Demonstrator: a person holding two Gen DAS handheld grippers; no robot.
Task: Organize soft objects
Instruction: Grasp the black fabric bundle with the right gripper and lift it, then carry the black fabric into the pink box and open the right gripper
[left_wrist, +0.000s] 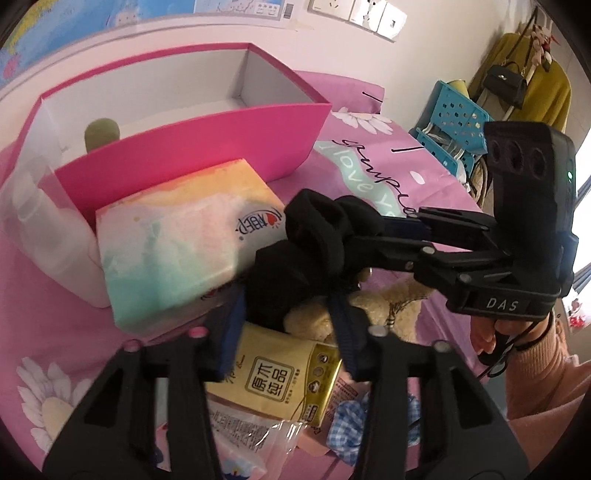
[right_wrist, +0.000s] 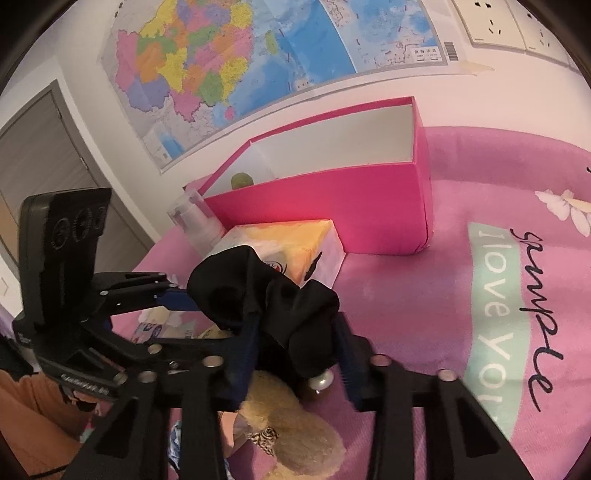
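Observation:
A black scrunchie (left_wrist: 303, 251) (right_wrist: 280, 295) with a pearl bead (right_wrist: 320, 382) hangs above the pink bedspread. My left gripper (left_wrist: 286, 317) reaches up from the bottom of the left wrist view, and its blue pads press on the scrunchie's lower folds. My right gripper (left_wrist: 369, 236) comes in from the right and bites the scrunchie's other side. In the right wrist view the right gripper (right_wrist: 297, 339) pinches the black cloth, while the left gripper (right_wrist: 181, 295) enters from the left. The open pink box (left_wrist: 207, 155) (right_wrist: 332, 206) stands behind, with a green soft thing (left_wrist: 101, 131) inside.
A pastel tissue pack (left_wrist: 177, 236) leans on the box front, beside a clear bottle (left_wrist: 33, 206). Below the grippers lie a tan plush toy (right_wrist: 295, 435), a yellow tissue pack (left_wrist: 284, 373) and a blue checked cloth (left_wrist: 354, 421). A blue crate (left_wrist: 454, 122) stands beside the bed.

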